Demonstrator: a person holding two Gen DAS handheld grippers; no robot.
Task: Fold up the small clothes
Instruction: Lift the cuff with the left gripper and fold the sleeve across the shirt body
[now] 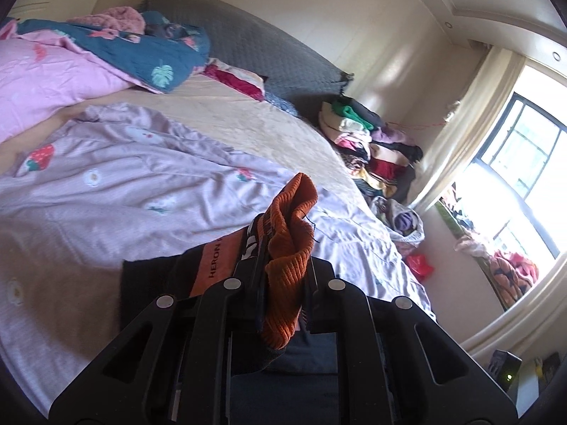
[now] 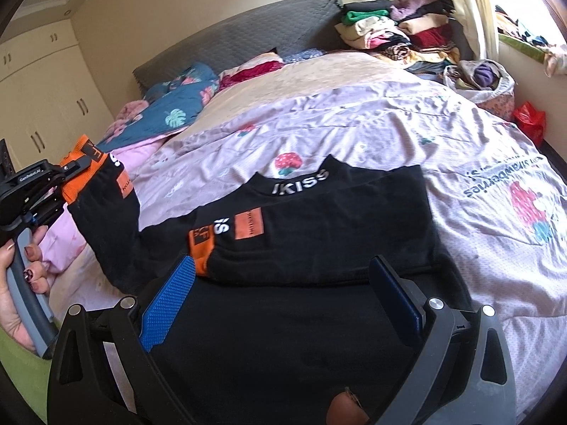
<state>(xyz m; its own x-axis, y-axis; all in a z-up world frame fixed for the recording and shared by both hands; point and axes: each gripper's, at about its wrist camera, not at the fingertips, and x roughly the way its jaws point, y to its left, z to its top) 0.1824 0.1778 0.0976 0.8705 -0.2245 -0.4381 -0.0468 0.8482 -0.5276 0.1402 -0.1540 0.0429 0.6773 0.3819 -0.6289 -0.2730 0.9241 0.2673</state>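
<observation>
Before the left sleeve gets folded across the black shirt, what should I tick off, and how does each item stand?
1. Left tool shut on the orange cuff: ok.
2. Right tool open, holding nothing: ok.
3. Other sleeve already folded onto the black shirt: ok.
4. Shirt body lying flat on the bedsheet: ok.
5. Held sleeve free of twists: cannot tell.

Sweater [image 2: 319,219]: black, orange ribbed cuffs [image 1: 288,244], orange patches, white lettering at the collar. Bedsheet [image 2: 389,124]: pale lilac, strawberry and flower print. Duvet [image 1: 149,60]: teal with leaf and pink flower motifs, pink underside. Headboard [image 1: 269,53]: grey quilted. Right gripper [image 2: 283,304]: black frame, blue textured pads. Wardrobe [image 2: 39,81]: cream. Bag [image 2: 529,120]: red.
</observation>
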